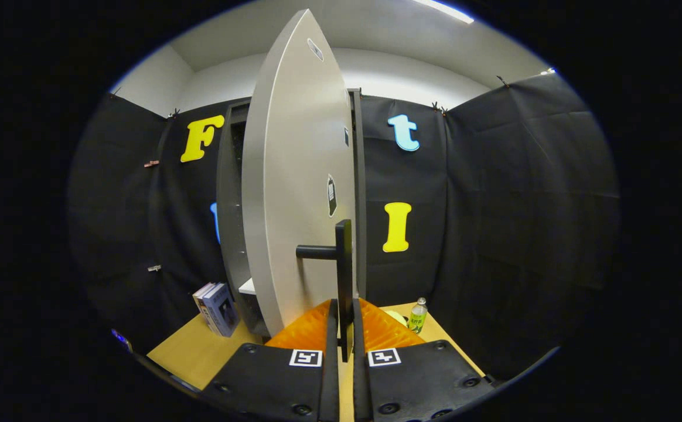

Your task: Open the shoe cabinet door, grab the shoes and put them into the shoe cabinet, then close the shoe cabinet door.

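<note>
While the hand-held gripper point(345, 328) pinches the lower end of the door handle point(343, 275), both fingers pressed against the upright black bar, the shoe cabinet door point(297, 193) stands swung partly open and is seen nearly edge-on. Item, door: pale grey, smooth, tall, with small stickers on its face; its free edge rises just ahead of the fingers. Item, handle: black bar joined to the door by a short horizontal stub point(316, 252). Item, shoe cabinet point(231, 223): dark frame behind and left of the door, standing on the desk point(191, 351), a narrow gap open between frame and door, with one pale shelf point(248, 286) showing low in the gap. Left of the cabinet, a box point(217, 308) leans near the wall, with bare wooden desk in front. Right of the door, a small bottle point(417, 315) stands near the wall, apart from the fingers.
</note>
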`<state>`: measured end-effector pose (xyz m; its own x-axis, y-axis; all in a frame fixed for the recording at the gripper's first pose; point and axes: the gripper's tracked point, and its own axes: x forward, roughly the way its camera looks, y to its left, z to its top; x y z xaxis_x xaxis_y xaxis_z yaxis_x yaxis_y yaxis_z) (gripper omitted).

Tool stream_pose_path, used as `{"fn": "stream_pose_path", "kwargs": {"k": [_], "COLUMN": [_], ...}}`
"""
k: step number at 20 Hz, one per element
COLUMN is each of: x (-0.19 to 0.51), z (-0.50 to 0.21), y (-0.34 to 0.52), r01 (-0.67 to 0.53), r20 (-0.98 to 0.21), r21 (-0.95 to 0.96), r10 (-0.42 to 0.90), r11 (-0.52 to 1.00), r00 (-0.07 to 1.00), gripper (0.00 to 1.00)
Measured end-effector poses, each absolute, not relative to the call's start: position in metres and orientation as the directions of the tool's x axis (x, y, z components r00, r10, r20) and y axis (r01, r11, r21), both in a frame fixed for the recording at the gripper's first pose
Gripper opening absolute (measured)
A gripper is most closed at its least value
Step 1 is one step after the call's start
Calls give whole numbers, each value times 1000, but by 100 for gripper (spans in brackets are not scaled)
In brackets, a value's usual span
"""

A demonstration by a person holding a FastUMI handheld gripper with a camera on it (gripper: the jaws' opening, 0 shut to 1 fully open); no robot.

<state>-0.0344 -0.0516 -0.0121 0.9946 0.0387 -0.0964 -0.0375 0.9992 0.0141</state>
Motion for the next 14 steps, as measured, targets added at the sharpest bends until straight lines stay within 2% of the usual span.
{"fn": "stream_pose_path", "kwargs": {"k": [6, 14], "x": [-30, -31], "z": [-10, -12], "y": [-86, -97], "r01": [-39, -60], "r20": [-72, -74], "r21": [44, 61], "r10": [42, 65], "r11": [998, 996], "r00": [997, 995], "gripper": [6, 6]}}
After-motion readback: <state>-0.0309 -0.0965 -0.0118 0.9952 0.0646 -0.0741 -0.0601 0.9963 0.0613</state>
